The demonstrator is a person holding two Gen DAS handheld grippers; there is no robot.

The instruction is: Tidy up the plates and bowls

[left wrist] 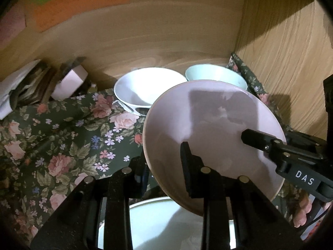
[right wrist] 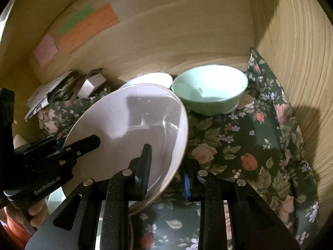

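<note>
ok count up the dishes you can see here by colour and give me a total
Pink plate, held up tilted by both grippers: 1
White bowl at the back: 1
Mint green bowl at the back right: 1
Pale dish under the left gripper, colour and kind unclear: 1
Total: 4

Two black grippers with silver round screws, white "DAS" and "GenRobot.AI" lettering, blue-edged fingers (right wrist: pixel 185 184).

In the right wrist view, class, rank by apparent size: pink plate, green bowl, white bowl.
1. pink plate, though it is nearest the camera.
2. green bowl.
3. white bowl, mostly hidden behind the plate, so true size unsure.
</note>
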